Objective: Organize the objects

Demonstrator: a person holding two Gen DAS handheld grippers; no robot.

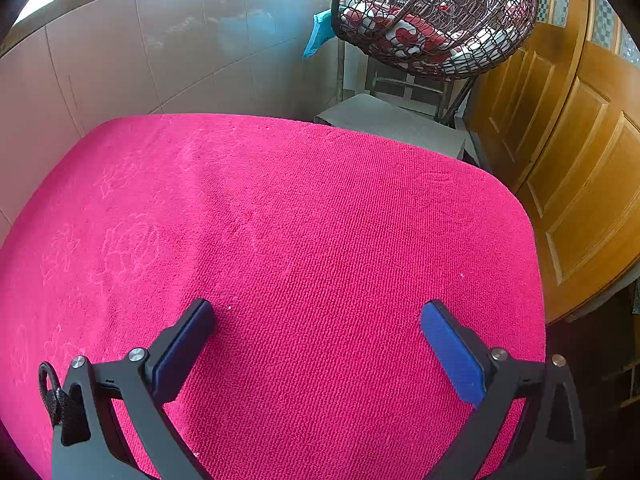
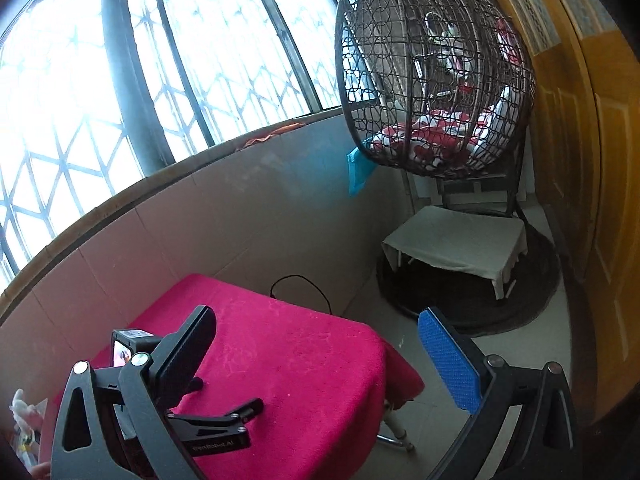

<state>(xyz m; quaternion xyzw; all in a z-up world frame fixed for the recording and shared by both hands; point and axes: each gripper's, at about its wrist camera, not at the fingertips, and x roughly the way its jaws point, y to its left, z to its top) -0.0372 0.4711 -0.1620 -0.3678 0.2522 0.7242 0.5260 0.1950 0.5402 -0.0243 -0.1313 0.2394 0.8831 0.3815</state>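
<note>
The left gripper [image 1: 318, 312] has its jaws wide open with nothing between them, over a pink cloth [image 1: 300, 208] on a table. The right gripper [image 2: 316, 320] is wide open too and holds nothing. In its view the left gripper [image 2: 240, 410] sits above the cloth [image 2: 288, 360]. No things to sort can be seen on the cloth. Behind are a wall [image 1: 180, 48] and a basket chair [image 2: 432, 80].

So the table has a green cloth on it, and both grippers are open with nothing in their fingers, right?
Not quite. The cloth on the table is bright pink, not green; the left wrist view shows it filling the table top. The rest holds: the left gripper and the right gripper are both open with nothing between their fingers.
</note>
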